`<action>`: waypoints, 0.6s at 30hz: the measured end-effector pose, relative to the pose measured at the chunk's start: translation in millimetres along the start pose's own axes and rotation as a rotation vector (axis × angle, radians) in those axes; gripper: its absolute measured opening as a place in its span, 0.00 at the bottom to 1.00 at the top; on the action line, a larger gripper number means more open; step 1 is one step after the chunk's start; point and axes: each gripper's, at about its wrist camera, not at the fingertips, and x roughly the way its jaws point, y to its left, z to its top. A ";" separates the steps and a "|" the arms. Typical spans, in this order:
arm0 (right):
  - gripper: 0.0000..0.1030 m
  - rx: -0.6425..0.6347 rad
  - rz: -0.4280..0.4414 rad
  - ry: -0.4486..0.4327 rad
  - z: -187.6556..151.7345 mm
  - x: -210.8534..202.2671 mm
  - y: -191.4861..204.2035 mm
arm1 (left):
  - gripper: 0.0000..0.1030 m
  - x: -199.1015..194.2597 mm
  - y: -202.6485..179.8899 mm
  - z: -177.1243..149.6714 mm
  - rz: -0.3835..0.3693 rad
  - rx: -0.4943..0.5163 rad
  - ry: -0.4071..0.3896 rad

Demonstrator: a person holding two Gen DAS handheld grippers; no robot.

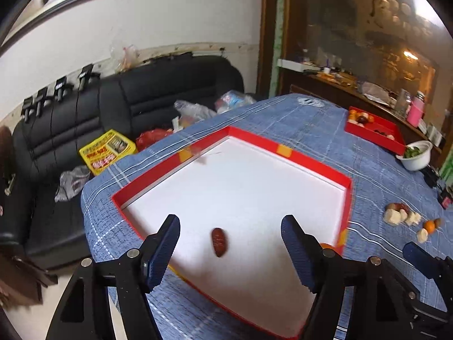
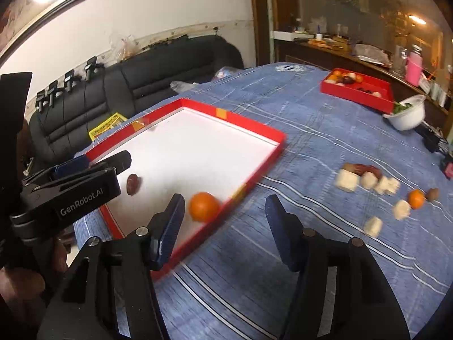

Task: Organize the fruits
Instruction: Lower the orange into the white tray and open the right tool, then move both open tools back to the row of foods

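Resting loose in the shallow red-rimmed white tray, wrinkled dark-red date and round orange look dropped: left gripper and right gripper spread, empty.

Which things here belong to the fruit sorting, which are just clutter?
Job:
- near red tray
- date and orange in it
- loose fruit on the cloth
- far red tray

Clutter:
- white bowl
- pink cup
- yellow bag
- black sofa
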 end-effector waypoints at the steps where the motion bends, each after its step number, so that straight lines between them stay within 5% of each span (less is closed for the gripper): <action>1: 0.58 0.005 -0.009 -0.005 -2.8 -6.4 -5.5 | 0.70 -3.4 -5.8 -1.2 -0.011 0.011 -0.003; 18: 0.58 0.185 -0.140 -0.013 -52.2 -62.7 -100.2 | 0.70 -34.2 -85.9 -24.1 -0.137 0.174 -0.017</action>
